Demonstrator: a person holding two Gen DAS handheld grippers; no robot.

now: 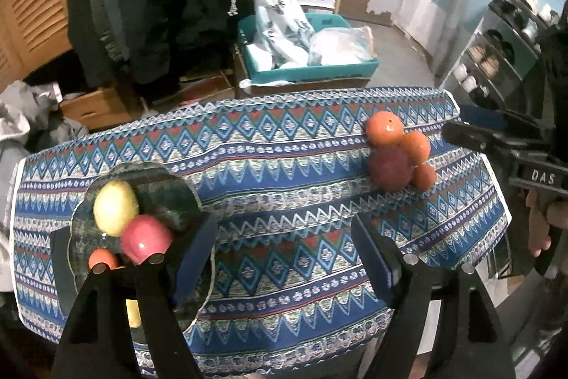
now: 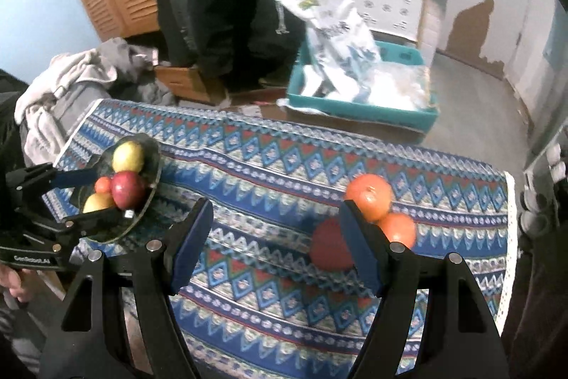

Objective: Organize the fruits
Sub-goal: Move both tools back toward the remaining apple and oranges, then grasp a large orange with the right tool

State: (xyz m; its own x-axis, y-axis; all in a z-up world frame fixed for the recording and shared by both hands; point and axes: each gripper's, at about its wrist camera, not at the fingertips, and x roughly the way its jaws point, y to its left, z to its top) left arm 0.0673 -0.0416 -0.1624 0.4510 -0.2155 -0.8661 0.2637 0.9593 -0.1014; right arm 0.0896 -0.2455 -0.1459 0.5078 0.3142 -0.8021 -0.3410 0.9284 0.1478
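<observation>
Patterned tablecloth under both tilted, open-jawed grippers.

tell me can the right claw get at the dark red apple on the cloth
Probably yes. The right claw is open and empty, the dark red apple lies just ahead by its right finger, and only the oranges crowd it behind.

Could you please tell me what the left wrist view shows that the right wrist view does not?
Only the left wrist view shows the third, smallest orange in the loose cluster, the shelves of crockery and the right gripper from outside. Only the right wrist view shows the left gripper over the plate. Both share the patterned tablecloth, the dark red fruit and the teal crate.
</observation>
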